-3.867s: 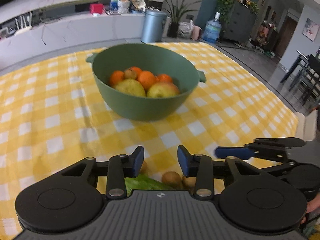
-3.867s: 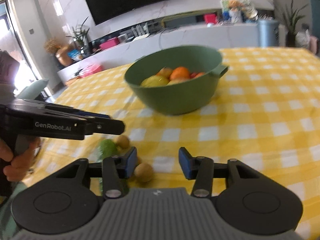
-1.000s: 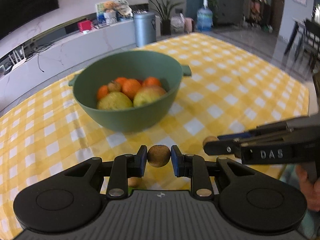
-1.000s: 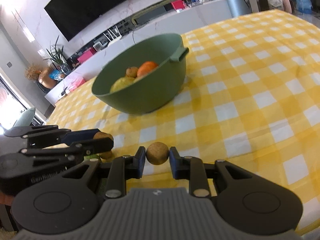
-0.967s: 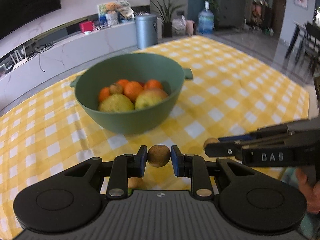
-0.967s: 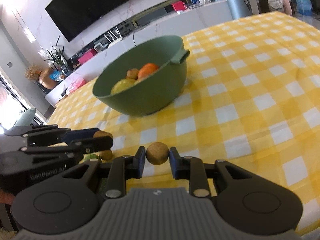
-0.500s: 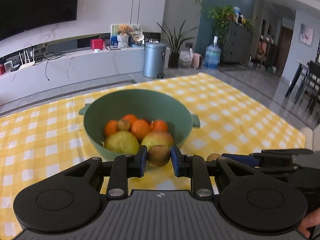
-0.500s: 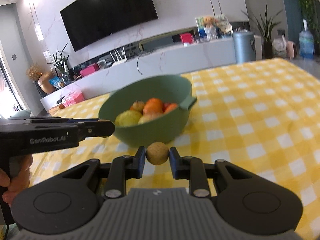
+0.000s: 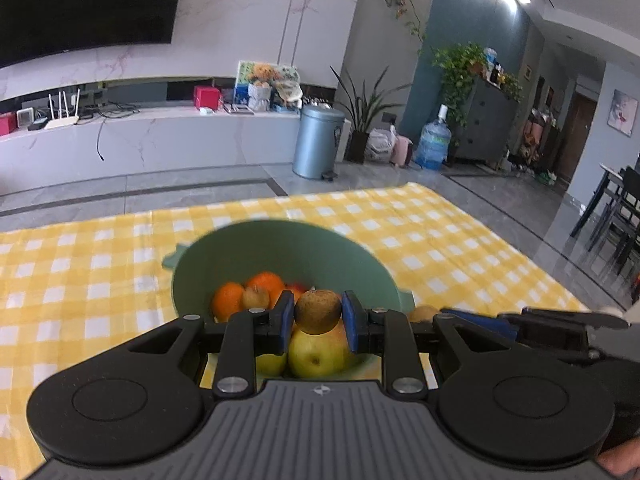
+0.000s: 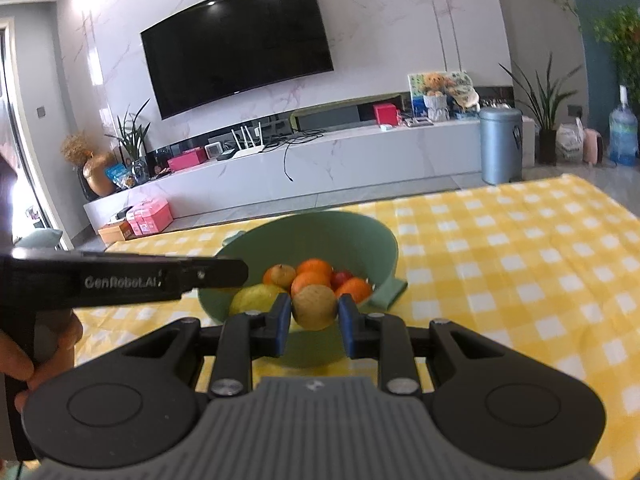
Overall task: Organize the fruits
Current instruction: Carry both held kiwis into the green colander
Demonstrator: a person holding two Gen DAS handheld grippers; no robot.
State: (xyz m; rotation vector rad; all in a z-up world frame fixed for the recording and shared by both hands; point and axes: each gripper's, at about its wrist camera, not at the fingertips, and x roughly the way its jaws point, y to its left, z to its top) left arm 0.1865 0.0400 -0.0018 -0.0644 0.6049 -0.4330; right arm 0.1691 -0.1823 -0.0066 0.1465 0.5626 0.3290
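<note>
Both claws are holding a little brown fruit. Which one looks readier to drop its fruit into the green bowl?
Probably the left gripper: its kiwi sits over the green bowl, while the right gripper seems short of the rim.

Your left hand-held gripper [image 9: 317,322] is black with blue finger pads [image 9: 286,316], silver screws and a ribbed grey body. Your right hand-held gripper [image 10: 314,320] matches. White "GenRobot.AI" lettering marks the left one's side; bare fingers [image 10: 24,368] show.

I've lifted both tools, each with its kiwi [image 9: 317,311] [image 10: 314,306], from the surface up over the green bowl [image 9: 240,252].
</note>
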